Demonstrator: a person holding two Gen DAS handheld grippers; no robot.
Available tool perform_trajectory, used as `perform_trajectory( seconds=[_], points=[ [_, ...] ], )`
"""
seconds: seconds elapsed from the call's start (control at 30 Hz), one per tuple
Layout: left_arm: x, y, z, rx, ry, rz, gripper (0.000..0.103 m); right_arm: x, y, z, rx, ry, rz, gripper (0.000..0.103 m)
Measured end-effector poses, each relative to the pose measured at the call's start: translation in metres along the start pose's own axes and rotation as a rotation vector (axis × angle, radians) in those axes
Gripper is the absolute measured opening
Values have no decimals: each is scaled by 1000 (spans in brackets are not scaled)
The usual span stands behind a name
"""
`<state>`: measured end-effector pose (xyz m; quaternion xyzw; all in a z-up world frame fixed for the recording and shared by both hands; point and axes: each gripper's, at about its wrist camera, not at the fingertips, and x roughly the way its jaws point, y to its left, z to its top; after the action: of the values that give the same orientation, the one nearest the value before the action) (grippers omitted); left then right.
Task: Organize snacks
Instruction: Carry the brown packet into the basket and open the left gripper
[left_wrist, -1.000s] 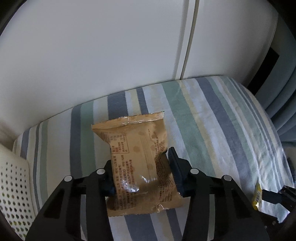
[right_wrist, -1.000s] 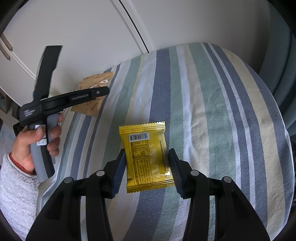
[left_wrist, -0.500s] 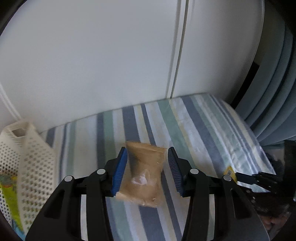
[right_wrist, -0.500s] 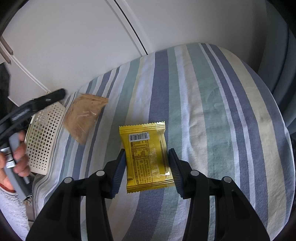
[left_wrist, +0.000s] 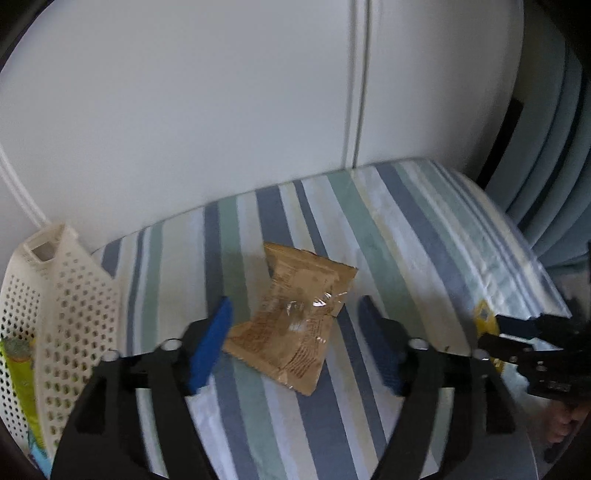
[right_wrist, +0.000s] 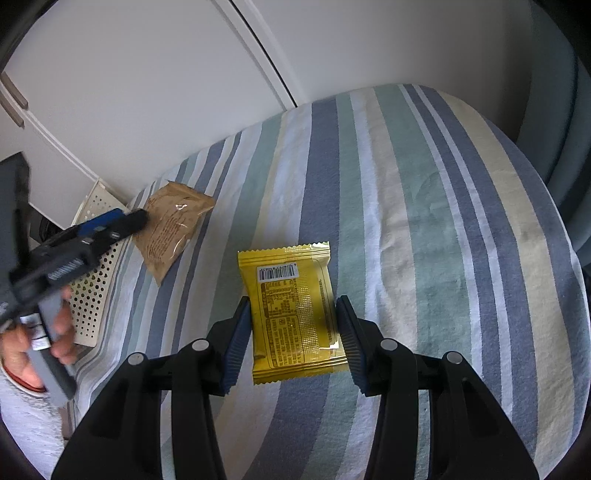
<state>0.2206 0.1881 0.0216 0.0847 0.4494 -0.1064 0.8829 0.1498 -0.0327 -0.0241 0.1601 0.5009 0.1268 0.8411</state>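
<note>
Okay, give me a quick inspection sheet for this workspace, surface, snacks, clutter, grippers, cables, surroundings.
Surface: striped cloth, lightly wrinkled.
Job's things: brown snack packet lying flat beside the white perforated basket; yellow snack packet flat, barcode side up; a green packet already in the basket.
Clutter: nothing seen.
Grippers: left gripper open, not touching the brown packet; right gripper open, straddling the yellow packet.
Cables: nothing seen.
Surroundings: white cabinet doors behind; blue-grey curtain at right.
</note>
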Motion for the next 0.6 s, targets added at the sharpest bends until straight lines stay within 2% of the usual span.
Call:
perform_trajectory(
  seconds=[0.1, 0.2, 0.33, 0.4, 0.43, 0.47, 0.5, 0.6],
  points=[
    [24, -7, -2, 24, 33, 30, 79, 1, 1, 0, 0, 1, 0, 47],
    [45, -4, -2, 6, 66, 54, 79, 1, 1, 0, -1, 2, 0, 47],
    [59, 2, -2, -36, 80, 35, 78, 3, 4, 2, -5, 4, -2, 47],
    [62, 5, -4, -64, 86, 11, 60, 4, 5, 3, -6, 4, -2, 47],
    [63, 6, -5, -83, 92, -18, 57, 4, 5, 3, -5, 4, -2, 47],
    [63, 8, -6, -95, 91, -24, 50, 4, 5, 3, -5, 4, -2, 47],
    [62, 7, -7, -100, 86, -23, 47, 4, 5, 3, -4, 3, -2, 47],
    [54, 8, -8, -108, 75, -34, 45, 5, 4, 4, -3, 1, -1, 47]
  ],
)
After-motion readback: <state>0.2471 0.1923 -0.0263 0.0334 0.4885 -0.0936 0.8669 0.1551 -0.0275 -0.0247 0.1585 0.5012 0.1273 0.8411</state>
